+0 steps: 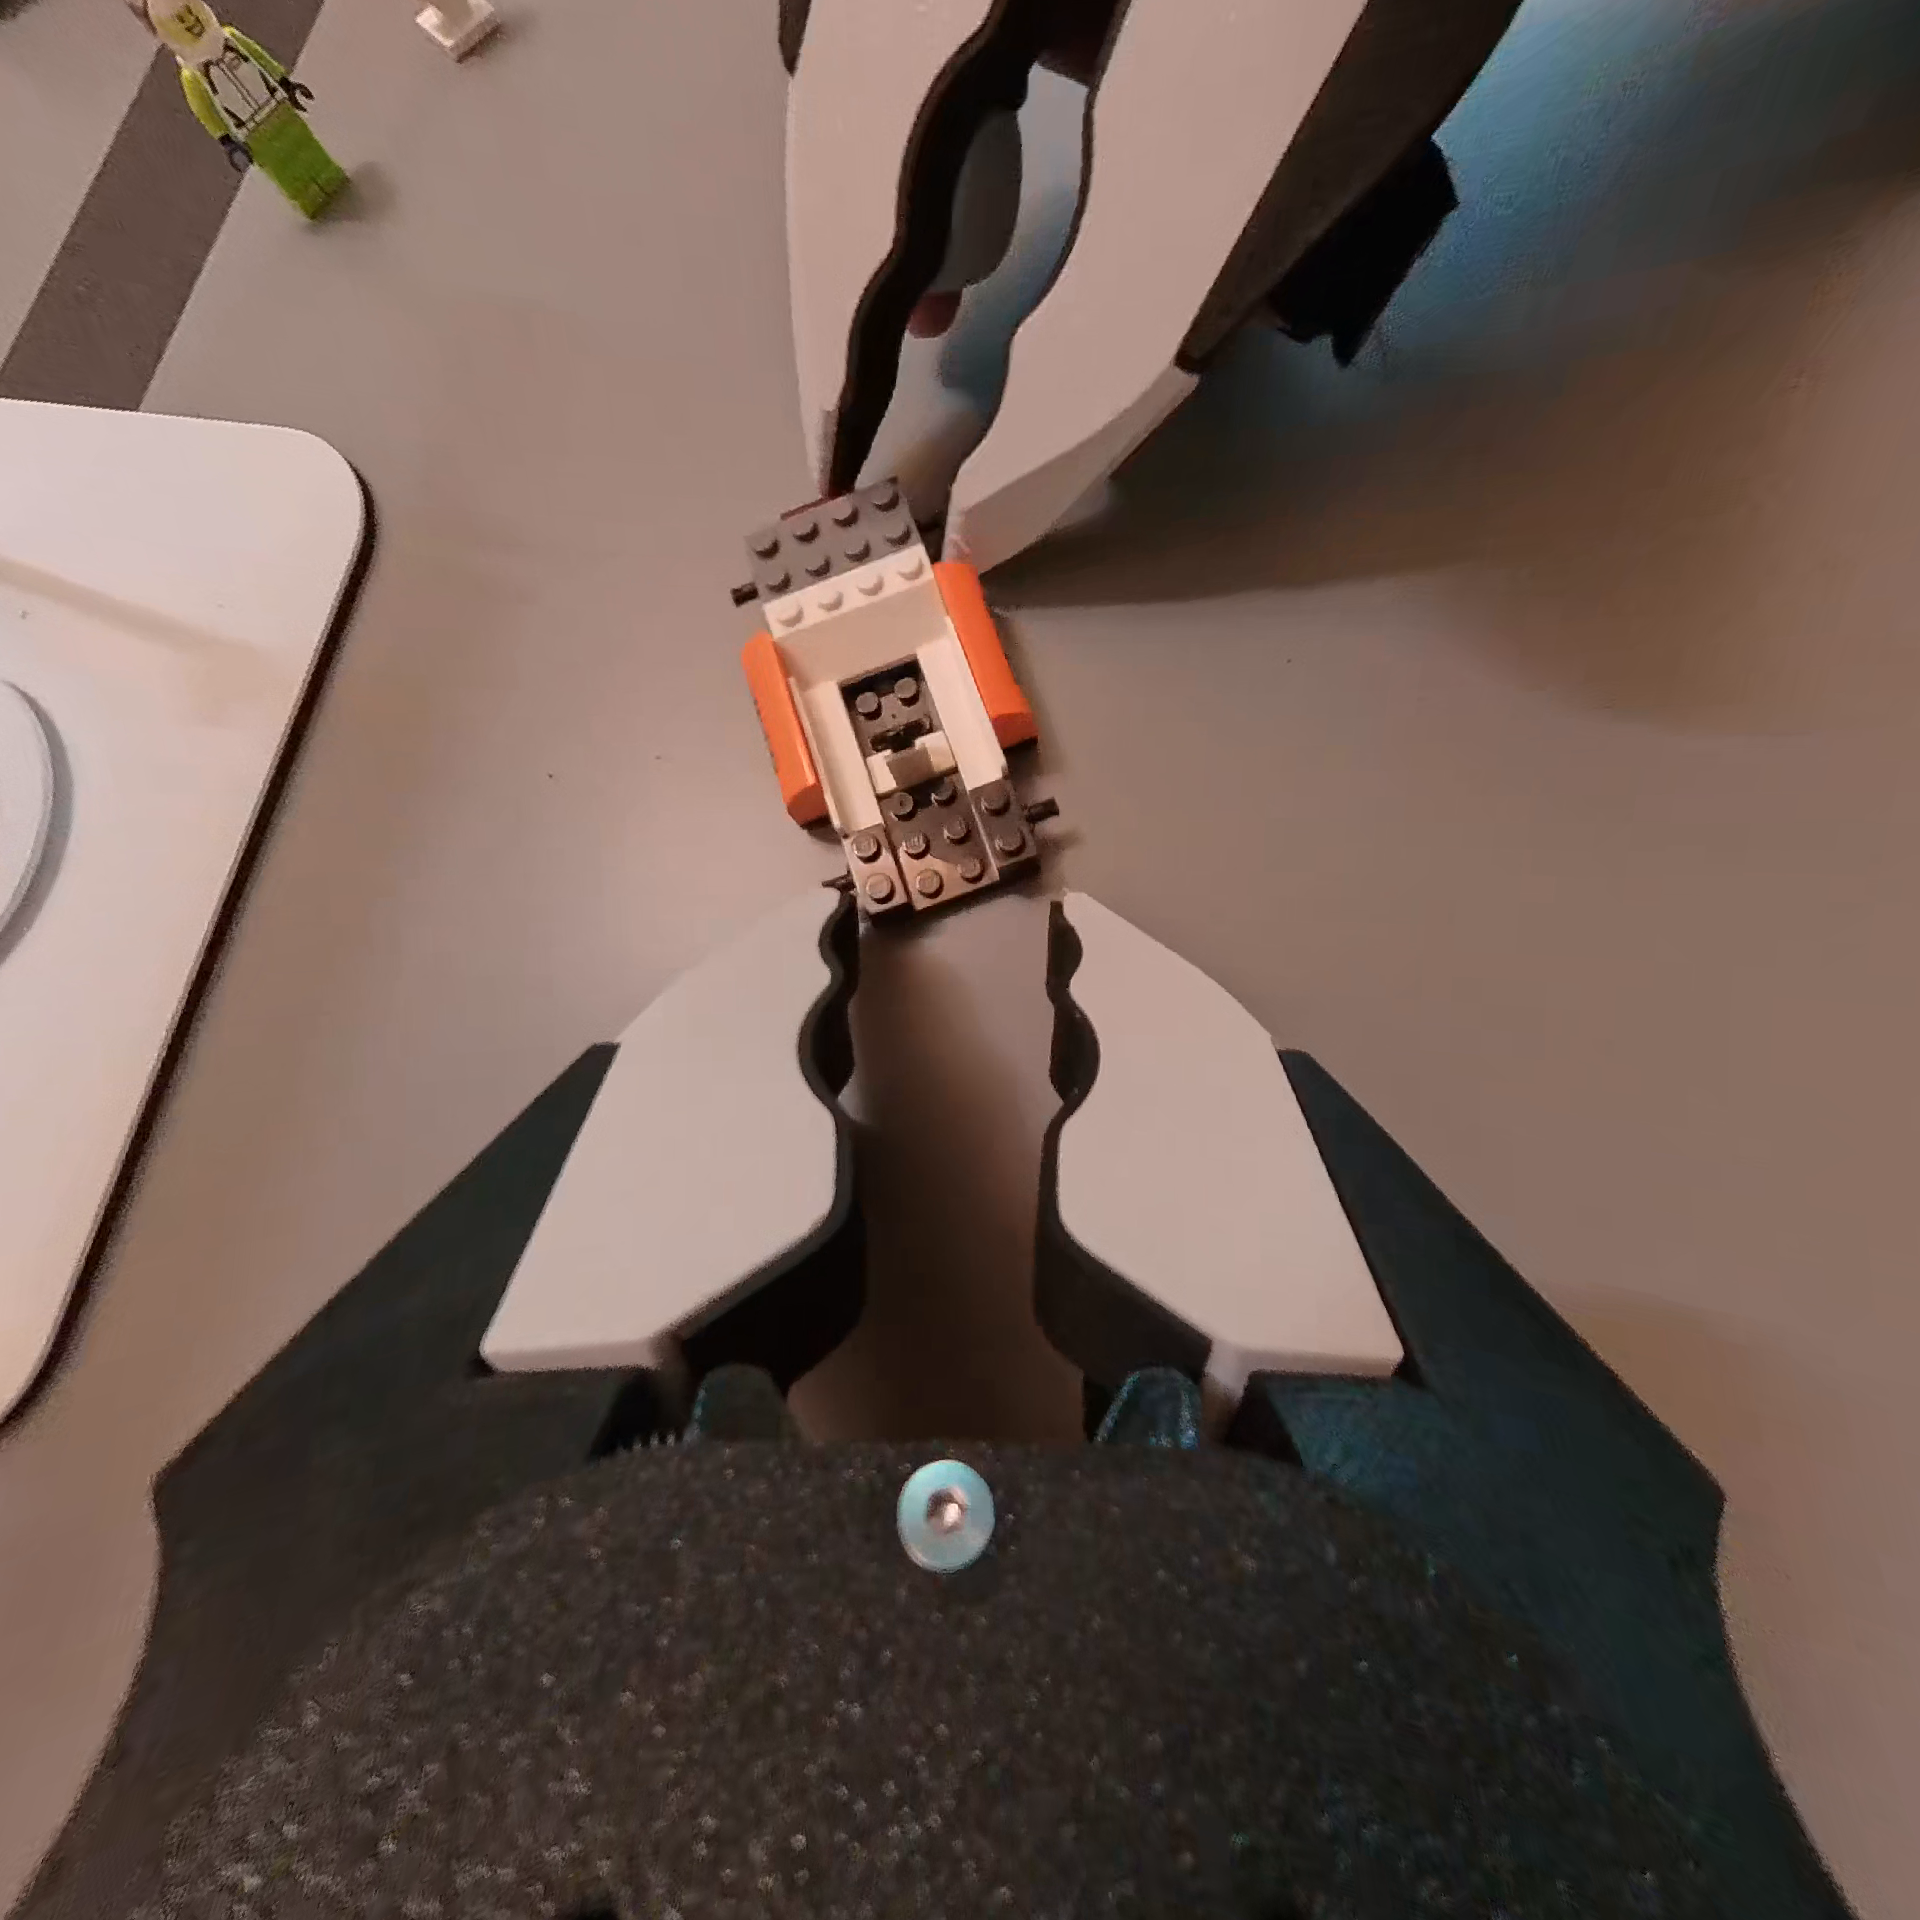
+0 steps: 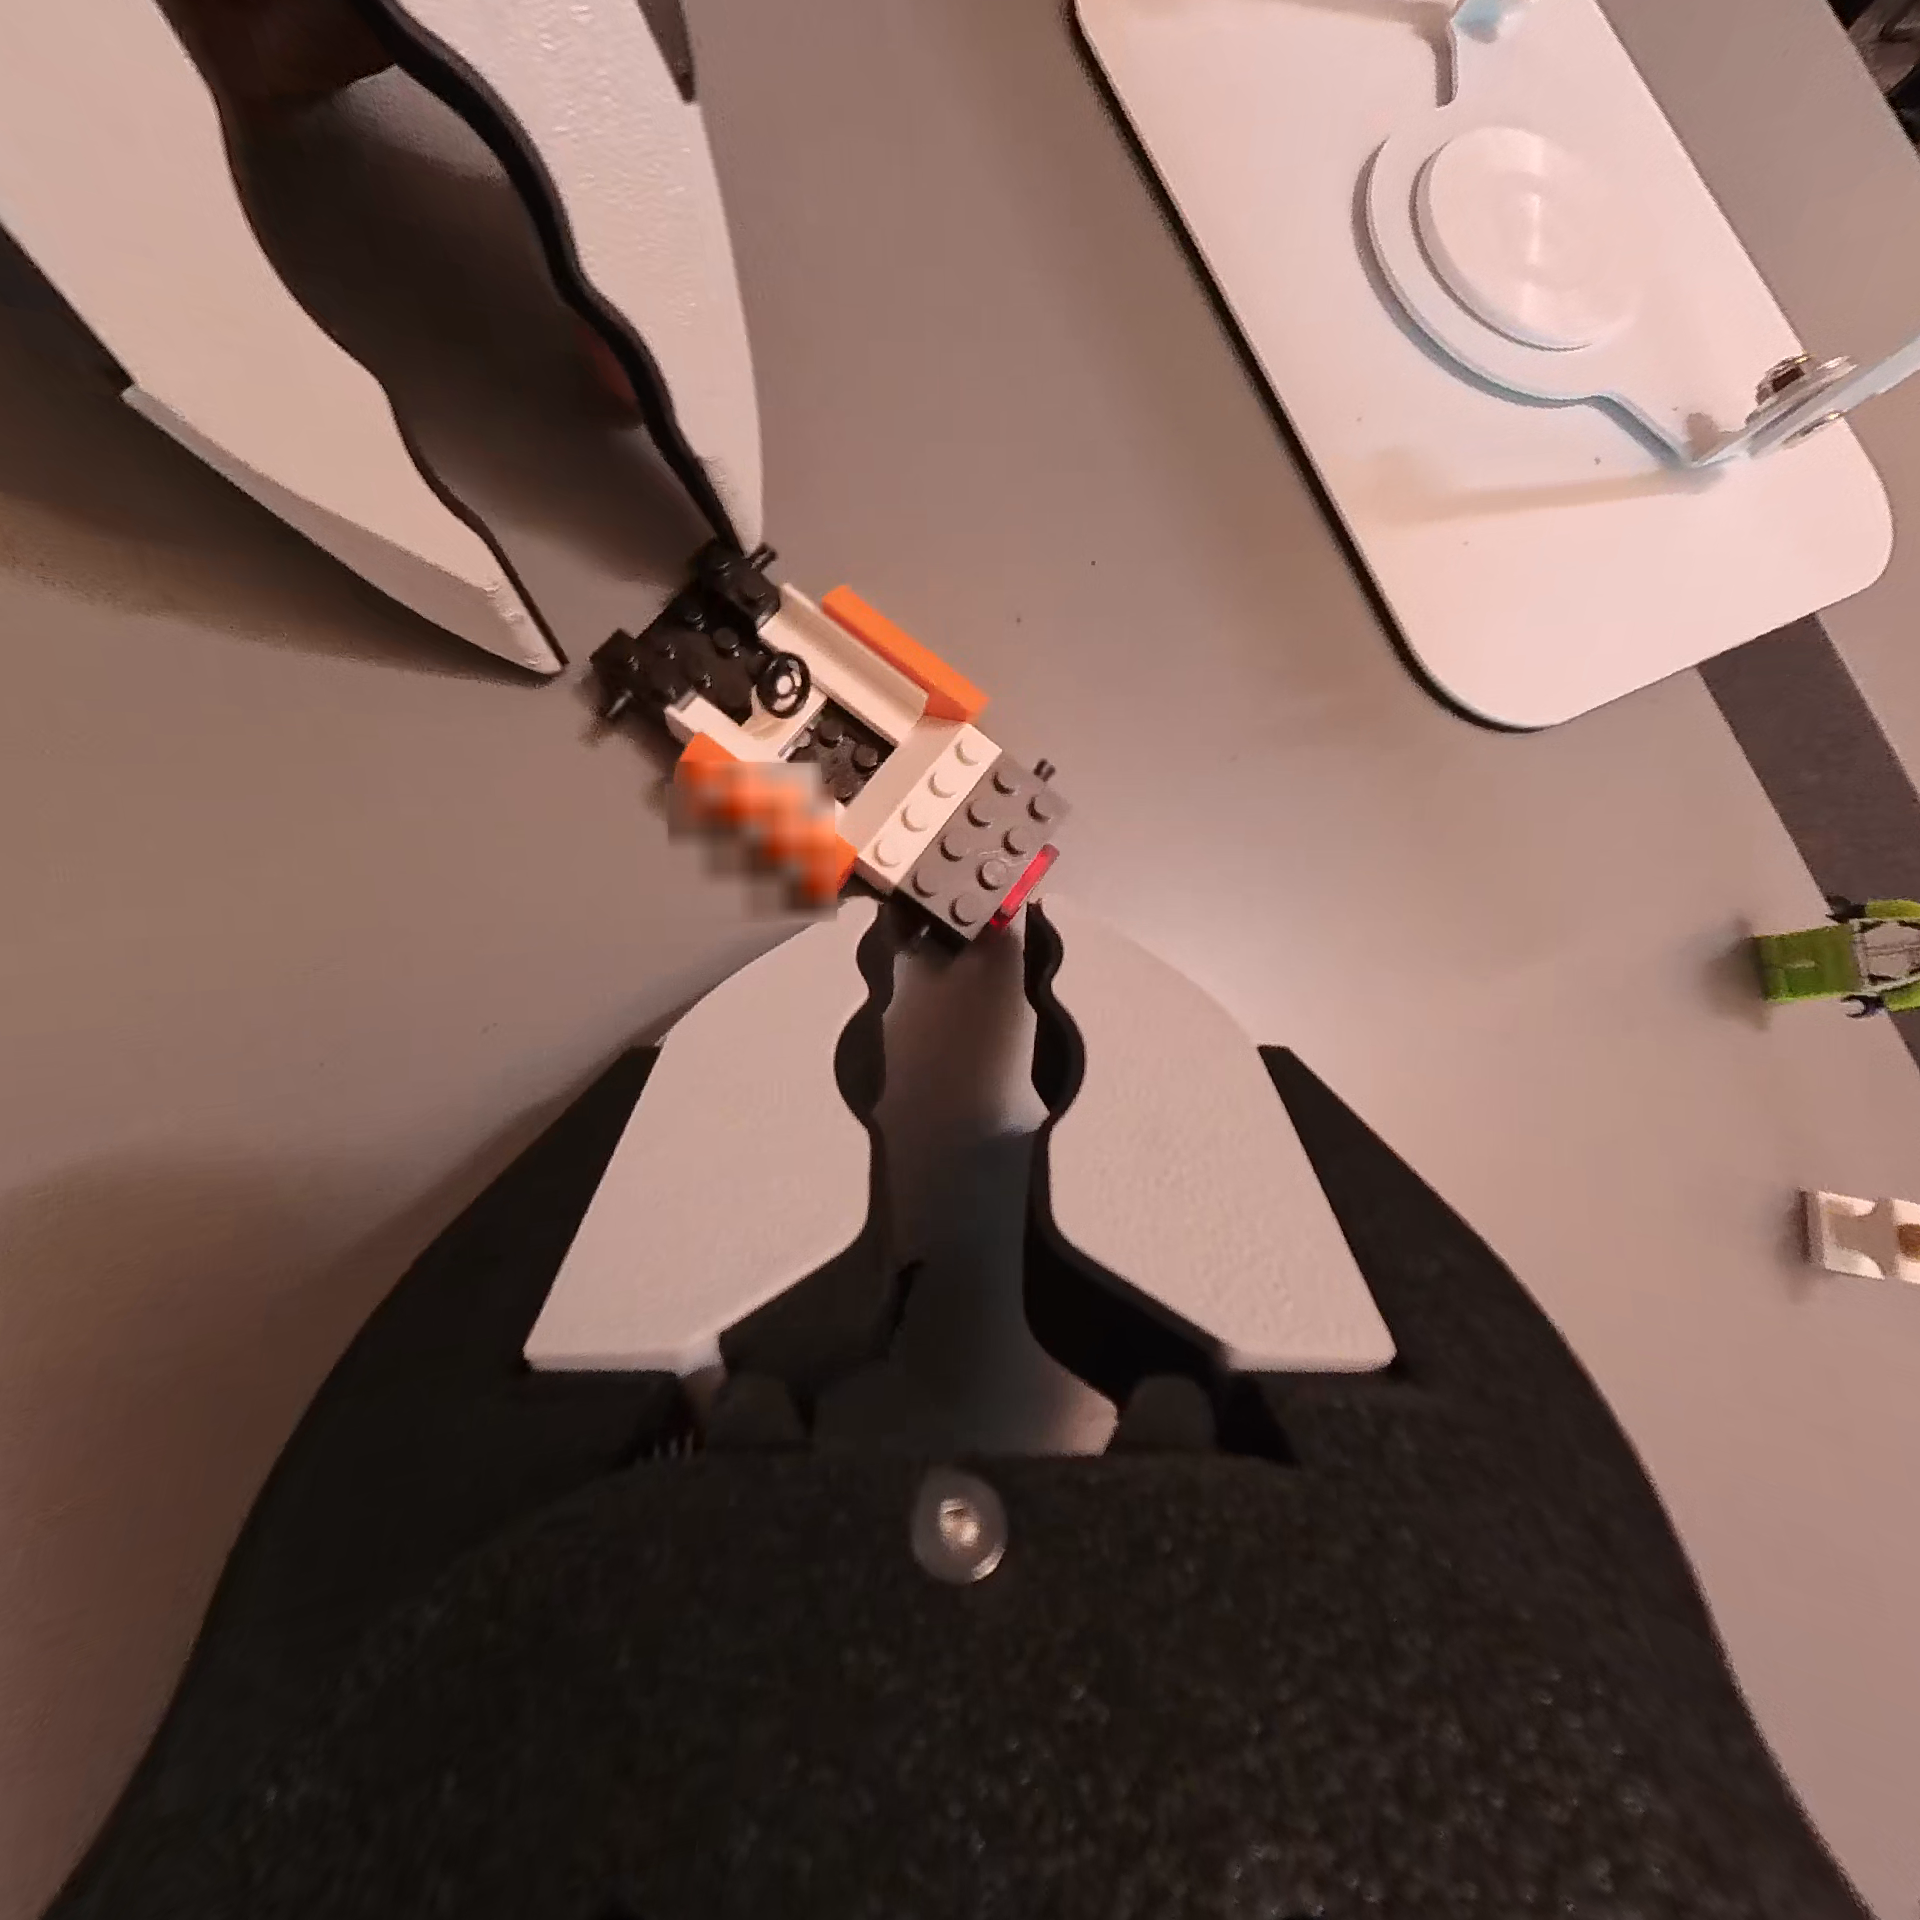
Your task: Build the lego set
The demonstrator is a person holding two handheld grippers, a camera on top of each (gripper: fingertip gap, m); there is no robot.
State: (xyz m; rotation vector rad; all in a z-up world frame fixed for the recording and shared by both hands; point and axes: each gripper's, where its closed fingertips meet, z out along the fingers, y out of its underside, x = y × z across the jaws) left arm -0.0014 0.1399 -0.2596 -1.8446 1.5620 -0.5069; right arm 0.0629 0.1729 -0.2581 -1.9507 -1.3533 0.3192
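Lying flat on the grey surface, the car sits between both tools — left tool and right tool each part open, tips at its ends, gripping nothing. Light, rigid, likely to pop apart — hold the studded ends.

Lego car set on table, between two grippers facing each other. Left gripper placed at car's front end, fingertips on either side of it; right gripper placed at rear end. Flat board laid left of car in left wrist view. Minifigure stood beyond board; small loose piece farther back, to its right.
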